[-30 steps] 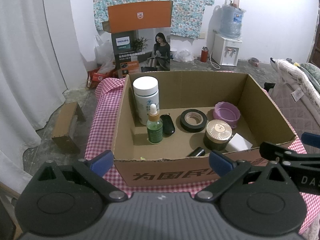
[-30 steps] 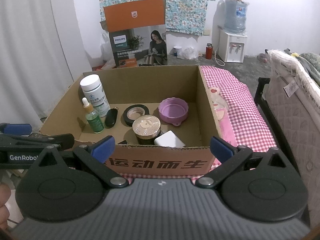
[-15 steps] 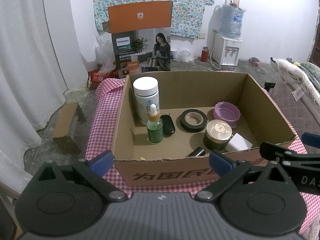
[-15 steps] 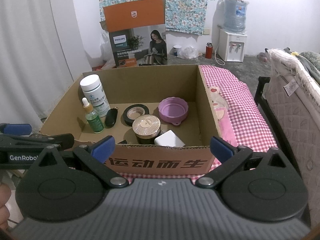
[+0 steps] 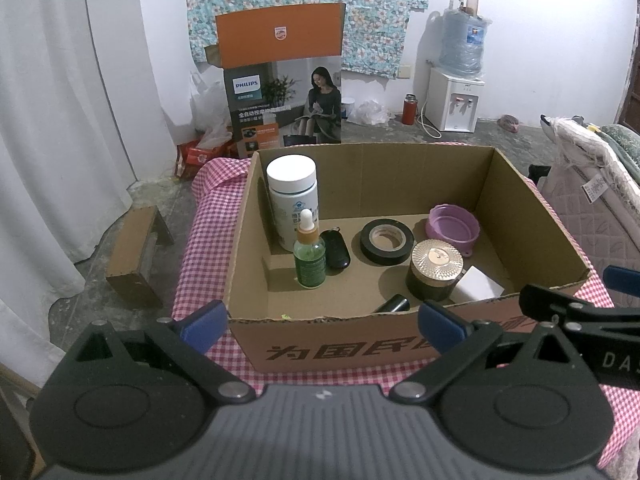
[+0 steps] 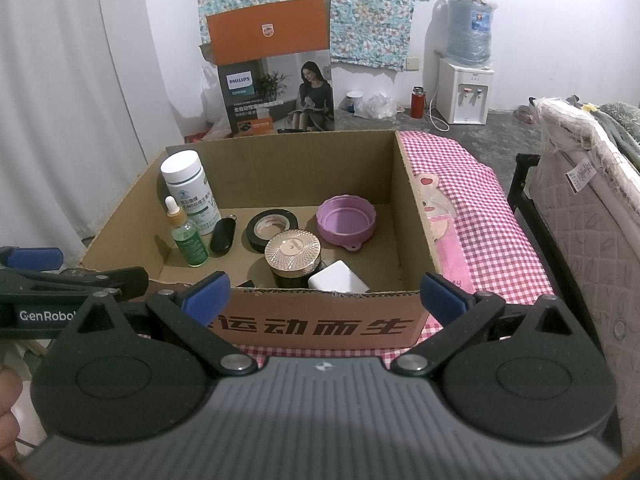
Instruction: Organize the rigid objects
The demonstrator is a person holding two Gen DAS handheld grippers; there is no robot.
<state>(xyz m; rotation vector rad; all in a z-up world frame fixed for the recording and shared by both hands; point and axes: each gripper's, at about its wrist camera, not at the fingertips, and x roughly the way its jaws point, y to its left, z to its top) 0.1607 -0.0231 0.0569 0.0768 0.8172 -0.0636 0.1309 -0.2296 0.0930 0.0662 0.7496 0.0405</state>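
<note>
Cardboard box [image 5: 360, 344] of items, just beyond both grippers' wide-apart, empty jaws

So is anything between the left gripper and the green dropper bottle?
Yes: the cardboard box's near wall stands between the open left gripper and the green dropper bottle; above the rim, nothing blocks it.
</note>
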